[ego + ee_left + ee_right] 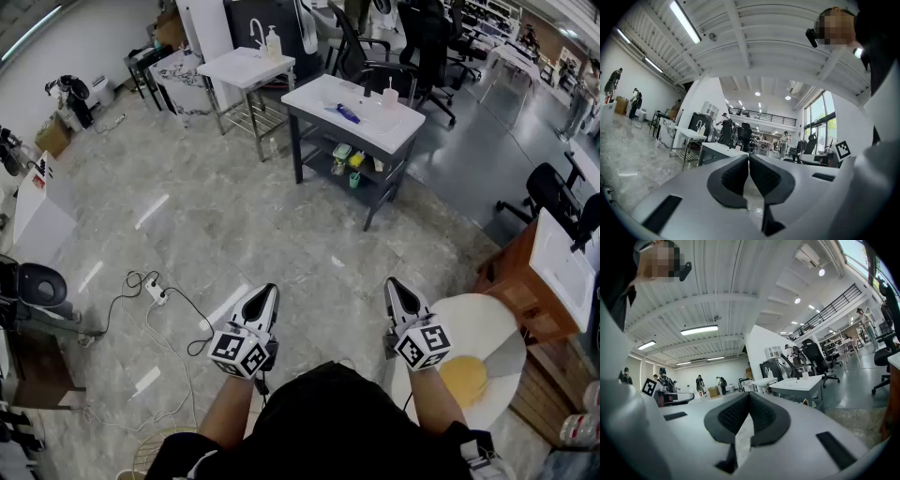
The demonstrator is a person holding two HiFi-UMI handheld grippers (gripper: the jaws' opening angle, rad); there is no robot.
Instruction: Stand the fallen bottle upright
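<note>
left jaws: clenched, the ribbed black pads meet along a thin seam with nothing between them.
right jaws: clenched the same way, pad against pad, empty.
left gripper [266, 292]: held level out in front of the person, tip pointing away over the floor; marker cube at its rear, just ahead of the hand.
right gripper [397, 285]: level, side by side with the left one but apart from it; its marker cube is also at the rear.
forearms [228, 412]: bare, reaching out from a dark top at the bottom edge of the head view.
floor [234, 216]: pale marble tile, a wide stretch between the grippers and the furniture.
power strip [156, 291]: lies on the floor to the left of the left gripper, with a black cable looping off it.
round table [497, 323]: white, just beside the right gripper on its right, with a yellow disc [464, 380] on it.
counter [319, 94]: white top on a dark frame, well ahead of both grippers.
blue bottle [347, 113]: lies on its side on the counter top, well apart from both grippers.
white cup [390, 97]: upright on the same top, near the bottle.
lower shelf [370, 183]: carries small green and yellow items, too small to name.
second counter [246, 67]: white, to the left behind the first, with a pump bottle [273, 41] upright on it.
office chairs [370, 47]: black, behind the counters.
</note>
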